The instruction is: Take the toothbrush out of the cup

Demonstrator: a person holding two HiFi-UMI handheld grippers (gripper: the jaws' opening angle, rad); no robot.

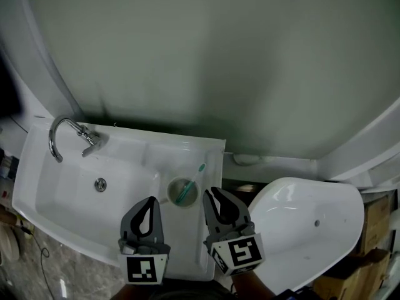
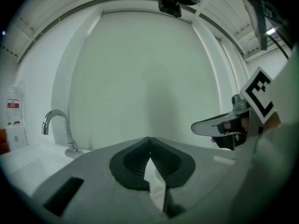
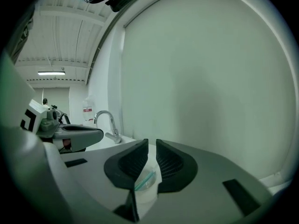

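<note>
We are seeing only the upper handle of the teal plastic toothbrush (image 1: 189, 188); its lower end is sitting hidden inside the pale translucent round cup (image 1: 181, 193). In the right gripper view, the right gripper (image 3: 152, 142) is covering most of that cup with its dark ribbed pads (image 3: 133, 164). Beneath the left gripper (image 2: 149, 140), we are failing to identify a white sliver (image 2: 156, 188). The print on the red-labelled white bottle (image 2: 13, 107) is coming out too small to read. The brown cardboard boxes (image 1: 377, 224) are running off the head view's right edge.

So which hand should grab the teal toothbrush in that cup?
Probably the right gripper: its view frames the pale round cup and teal toothbrush dead ahead; the left gripper sees neither.
</note>
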